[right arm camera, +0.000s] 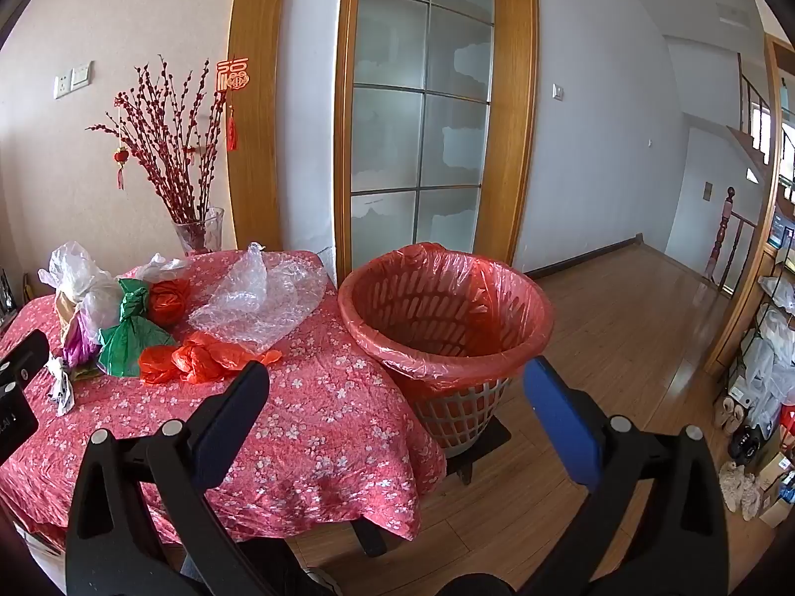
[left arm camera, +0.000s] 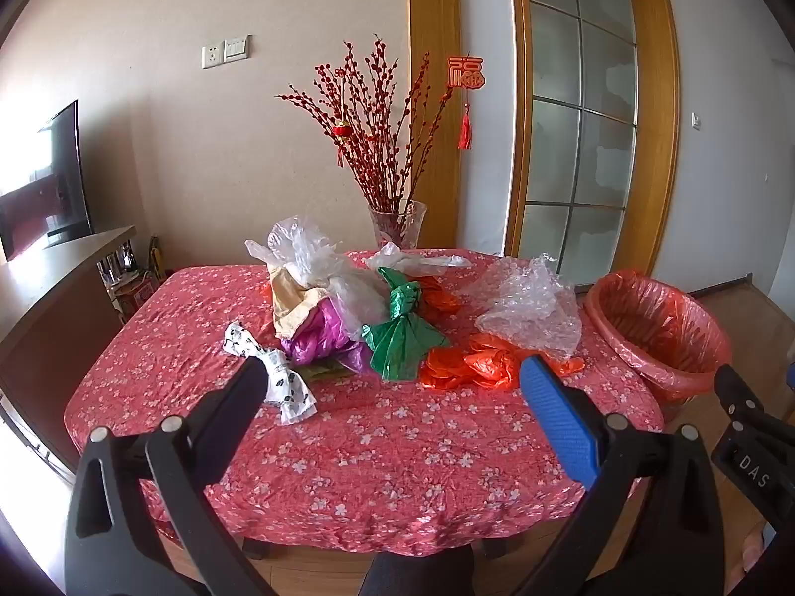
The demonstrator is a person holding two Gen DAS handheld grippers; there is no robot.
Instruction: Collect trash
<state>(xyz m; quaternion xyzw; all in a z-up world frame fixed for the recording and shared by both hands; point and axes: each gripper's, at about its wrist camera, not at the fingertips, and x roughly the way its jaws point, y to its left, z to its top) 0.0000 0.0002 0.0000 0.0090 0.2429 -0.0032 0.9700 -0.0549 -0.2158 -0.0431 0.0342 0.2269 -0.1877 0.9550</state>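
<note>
Crumpled trash lies on a table under a red flowered cloth: a knotted green bag, orange bags, clear bubble wrap, a purple bag, a clear bag on a beige one and a black-and-white wrapper. A basket lined with an orange bag stands on a stool right of the table. My left gripper hovers open short of the pile, holding nothing. My right gripper is open and empty near the basket's front rim; the green bag and orange bags lie to its left.
A glass vase of red branches stands at the table's far edge, by a wooden-framed glass door. A dark cabinet flanks the table on the left. Wooden floor stretches right, with shelves and shoes at the far right.
</note>
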